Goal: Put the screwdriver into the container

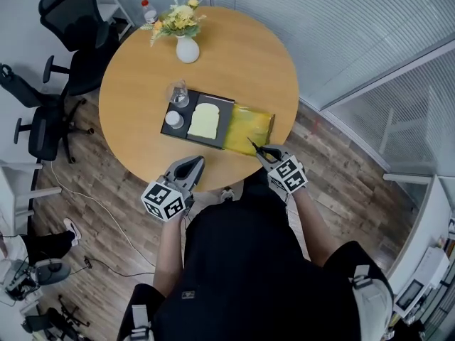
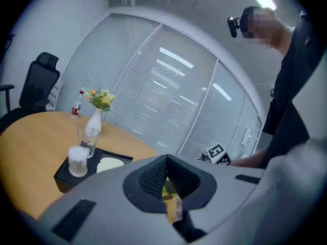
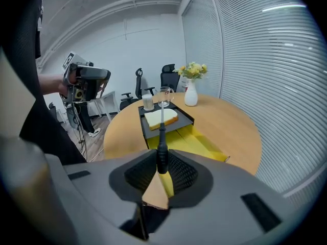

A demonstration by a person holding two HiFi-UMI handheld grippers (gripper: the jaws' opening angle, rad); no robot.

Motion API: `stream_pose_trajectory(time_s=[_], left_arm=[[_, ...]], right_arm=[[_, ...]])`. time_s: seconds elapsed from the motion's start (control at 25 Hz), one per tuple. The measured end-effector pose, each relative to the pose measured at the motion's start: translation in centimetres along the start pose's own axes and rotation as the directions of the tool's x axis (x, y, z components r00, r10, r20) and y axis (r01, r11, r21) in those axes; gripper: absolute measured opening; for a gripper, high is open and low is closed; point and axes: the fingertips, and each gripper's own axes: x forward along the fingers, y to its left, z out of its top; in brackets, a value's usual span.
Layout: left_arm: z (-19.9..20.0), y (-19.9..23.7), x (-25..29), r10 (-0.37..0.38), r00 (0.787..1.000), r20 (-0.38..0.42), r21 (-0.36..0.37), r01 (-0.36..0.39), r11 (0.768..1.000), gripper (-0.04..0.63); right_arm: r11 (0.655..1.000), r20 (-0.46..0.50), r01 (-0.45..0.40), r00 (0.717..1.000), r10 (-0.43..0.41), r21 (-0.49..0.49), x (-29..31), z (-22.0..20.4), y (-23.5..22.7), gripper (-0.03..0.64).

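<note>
Left of scene: office chairs (image 1: 67,27) stand off the round table (image 1: 135,69); a vase of flowers (image 1: 187,47) sits at its far edge.

On the table, a black tray (image 1: 166,125) carries a glass (image 1: 178,92), a white ribbed cup (image 1: 173,119) and a pale slab (image 1: 204,120); a yellow container (image 1: 250,128), open-topped and shallow, is set against the tray's right side.

Left gripper (image 1: 193,163): held at the near table edge, short of the tray; its own view shows the jaws brought together with nothing between them; idle, in my judgement.

Right gripper (image 1: 264,152): clamped on the screwdriver (image 1: 254,146); the pads pinch the black handle, and the slim metal shaft projects forward and downward, over the near edge of the yellow container; tip not yet inside so far as the views show.

Handling assessment: the screwdriver looks light, rigid and narrow; the handle appears textured and is the sound place to hold it, as at present; the bare shaft is smooth and likely to slip or swivel in the pads. It is not fragile; a short drop into the container should do no harm, though its round body may roll on landing; lower it close to the floor before letting go.
</note>
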Motion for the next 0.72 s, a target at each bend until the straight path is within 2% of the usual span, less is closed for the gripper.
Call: stream_pose_trajectory(time_s=[0.32, 0.56, 0.72], left_arm=[[0.8, 0.3, 1.7, 0.058, 0.998, 0.009, -0.016, -0.057, 0.998, 0.005], [1.1, 0.6, 3.2, 0.105, 0.994, 0.015, -0.038, -0.105, 0.994, 0.005], [1.0, 0.5, 4.3, 0.133, 0.991, 0.018, -0.061, -0.132, 0.989, 0.005]], right_arm=[[0.995, -0.057, -0.099, 0.993, 0.099, 0.004, 2.1, -1.3, -1.2, 0.061], [0.976, -0.134, -0.195, 0.974, 0.181, -0.097, 3.8, -2.0, -2.0, 0.061], [0.962, -0.164, -0.243, 0.961, 0.222, -0.121, 4.3, -2.0, -2.6, 0.061]])
